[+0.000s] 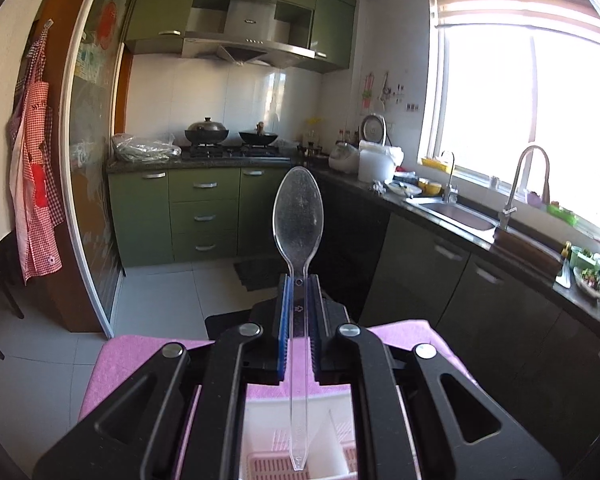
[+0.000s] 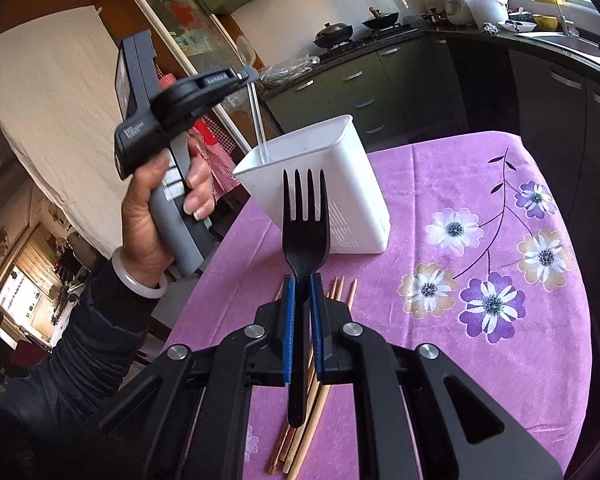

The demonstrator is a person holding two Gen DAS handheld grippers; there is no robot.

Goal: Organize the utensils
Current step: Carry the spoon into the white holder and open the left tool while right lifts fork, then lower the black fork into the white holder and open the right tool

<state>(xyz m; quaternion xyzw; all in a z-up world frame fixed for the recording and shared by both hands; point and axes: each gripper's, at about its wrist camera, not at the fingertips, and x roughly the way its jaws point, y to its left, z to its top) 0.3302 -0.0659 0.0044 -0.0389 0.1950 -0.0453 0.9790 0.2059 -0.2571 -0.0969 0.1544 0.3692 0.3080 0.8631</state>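
My left gripper (image 1: 299, 280) is shut on a clear plastic spoon (image 1: 298, 216), bowl up, handle pointing down into the white utensil holder (image 1: 260, 420) below. In the right wrist view the left gripper (image 2: 248, 74) hangs above the white holder (image 2: 356, 200), and the spoon's handle (image 2: 258, 120) reaches inside its rim. My right gripper (image 2: 301, 280) is shut on a black plastic fork (image 2: 304, 224), tines up, held above the table in front of the holder. Several wooden chopsticks (image 2: 340, 292) lie on the purple floral tablecloth (image 2: 460, 280) under the right gripper.
The holder stands near the table's far left edge. Beyond the table are dark kitchen cabinets (image 1: 460, 280), a sink (image 1: 456, 212) and a stove with pans (image 1: 228, 136). A person's hand and sleeve (image 2: 140, 240) hold the left gripper at the table's left side.
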